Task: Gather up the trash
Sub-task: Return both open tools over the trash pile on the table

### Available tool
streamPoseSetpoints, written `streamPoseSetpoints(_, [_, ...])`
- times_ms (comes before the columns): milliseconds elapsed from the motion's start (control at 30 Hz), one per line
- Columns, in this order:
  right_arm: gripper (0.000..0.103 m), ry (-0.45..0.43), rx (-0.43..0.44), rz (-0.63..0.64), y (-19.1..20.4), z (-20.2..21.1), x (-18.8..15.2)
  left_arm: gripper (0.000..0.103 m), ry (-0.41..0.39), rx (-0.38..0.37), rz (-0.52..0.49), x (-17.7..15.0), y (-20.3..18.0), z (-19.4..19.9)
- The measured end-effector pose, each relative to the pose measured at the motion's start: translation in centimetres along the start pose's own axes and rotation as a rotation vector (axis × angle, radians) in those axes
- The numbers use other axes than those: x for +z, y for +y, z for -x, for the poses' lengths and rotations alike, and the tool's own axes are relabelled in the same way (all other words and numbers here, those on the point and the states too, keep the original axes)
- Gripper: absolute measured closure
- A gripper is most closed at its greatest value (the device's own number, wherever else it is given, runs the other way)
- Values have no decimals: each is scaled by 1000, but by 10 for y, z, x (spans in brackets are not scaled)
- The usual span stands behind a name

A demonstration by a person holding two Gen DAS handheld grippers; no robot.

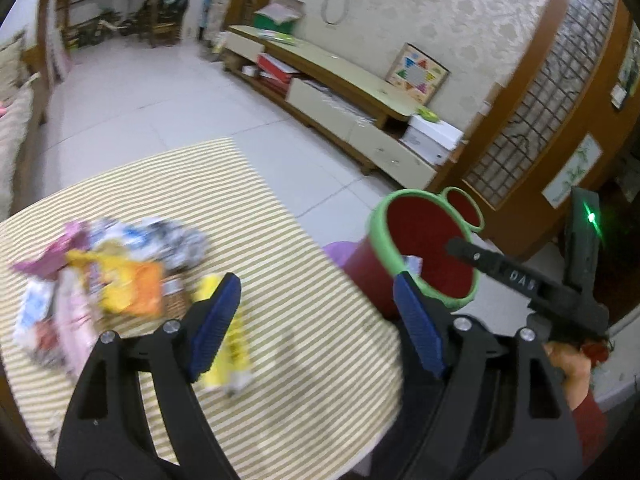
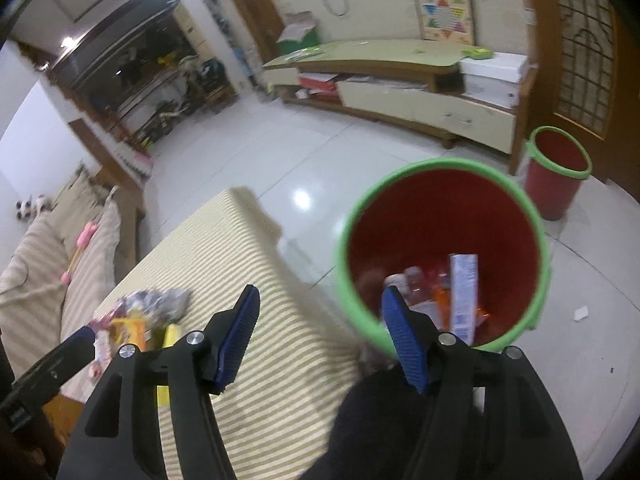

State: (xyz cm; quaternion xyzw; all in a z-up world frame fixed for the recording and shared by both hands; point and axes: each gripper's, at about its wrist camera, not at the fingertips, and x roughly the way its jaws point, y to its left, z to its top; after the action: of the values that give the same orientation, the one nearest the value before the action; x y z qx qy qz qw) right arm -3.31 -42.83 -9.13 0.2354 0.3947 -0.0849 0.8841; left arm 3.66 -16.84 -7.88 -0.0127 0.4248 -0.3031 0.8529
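Note:
A heap of crumpled wrappers [image 1: 108,276] lies on the striped tablecloth [image 1: 312,360], left of my left gripper [image 1: 317,276]. That gripper hangs open over the cloth with nothing between its blue pads. A yellow wrapper [image 1: 228,356] lies under its left finger. A red bin with a green rim [image 2: 400,172] stands off the table's right edge. It holds a white carton [image 2: 464,292] and some bottles. My right gripper [image 2: 320,290] is open and empty, its right finger in front of the bin's mouth. The same heap [image 2: 140,312] shows far left in the right wrist view.
A second red bin [image 2: 556,176] stands on the tiled floor by a wooden screen. A long low cabinet [image 2: 400,68] with a white box [image 2: 492,76] runs along the far wall. A striped sofa [image 2: 48,248] is at the left. A paper scrap [image 2: 580,314] lies on the floor.

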Motion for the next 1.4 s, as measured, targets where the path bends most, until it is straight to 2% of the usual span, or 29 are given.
streamPoseSetpoints(167, [40, 29, 32, 65, 40, -8, -10, 27, -19, 98, 42, -23, 45, 32])
streamPoseSetpoints(333, [40, 50, 49, 121, 72, -13, -20, 27, -23, 131, 117, -42, 80, 48])
streamPoseSetpoints(467, [34, 63, 51, 163, 94, -16, -28, 27, -24, 157, 160, -59, 98, 58])
streamPoseSetpoints(800, [33, 149, 79, 239, 131, -38, -56, 24, 10, 235, 316, -107, 151, 74])
streamPoseSetpoints(1133, [33, 193, 110, 276, 148, -44, -70, 24, 98, 303, 410, -148, 177, 63])
streamPoseSetpoints(1300, [33, 215, 125, 290, 154, -48, -76, 24, 40, 340, 471, -154, 185, 77])
streamPoseSetpoints(1400, [33, 222, 133, 299, 158, -49, -78, 24, 10, 351, 475, -154, 187, 86])
